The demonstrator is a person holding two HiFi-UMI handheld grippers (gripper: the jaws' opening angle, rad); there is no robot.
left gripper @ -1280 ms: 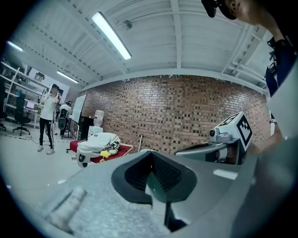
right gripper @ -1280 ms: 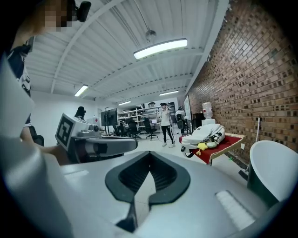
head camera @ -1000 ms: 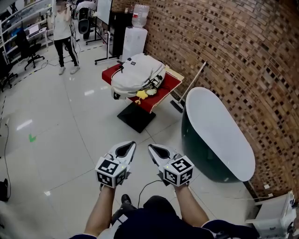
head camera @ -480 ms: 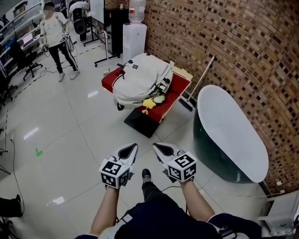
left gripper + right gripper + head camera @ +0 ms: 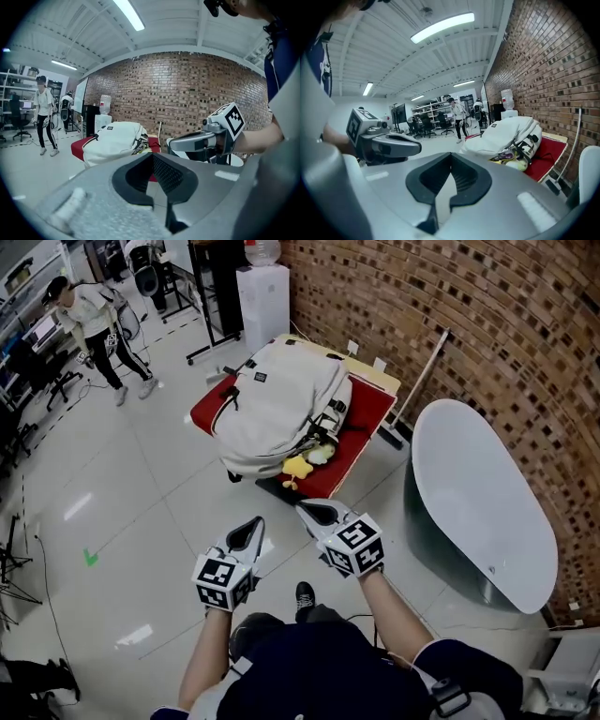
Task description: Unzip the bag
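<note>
A cream-white backpack (image 5: 277, 407) lies flat on a small table with a red cloth (image 5: 364, 407), by the brick wall. A yellow soft toy (image 5: 298, 467) hangs at its near edge, beside dark straps. The backpack (image 5: 112, 139) also shows in the left gripper view, and the backpack (image 5: 506, 136) in the right gripper view, both at a distance. My left gripper (image 5: 251, 526) is shut and empty, well short of the table. My right gripper (image 5: 312, 510) is shut and empty too, slightly nearer the table's front edge.
A white and dark-green bathtub (image 5: 481, 507) stands to the right along the brick wall (image 5: 487, 324). A broom (image 5: 419, 385) leans behind the table. A person (image 5: 89, 320) walks at the far left near office chairs. A water dispenser (image 5: 262, 287) stands at the back.
The table and backpack have come closer and larger in the head view as I walk toward them. Both grippers stay shut. The person at the back moved left.
</note>
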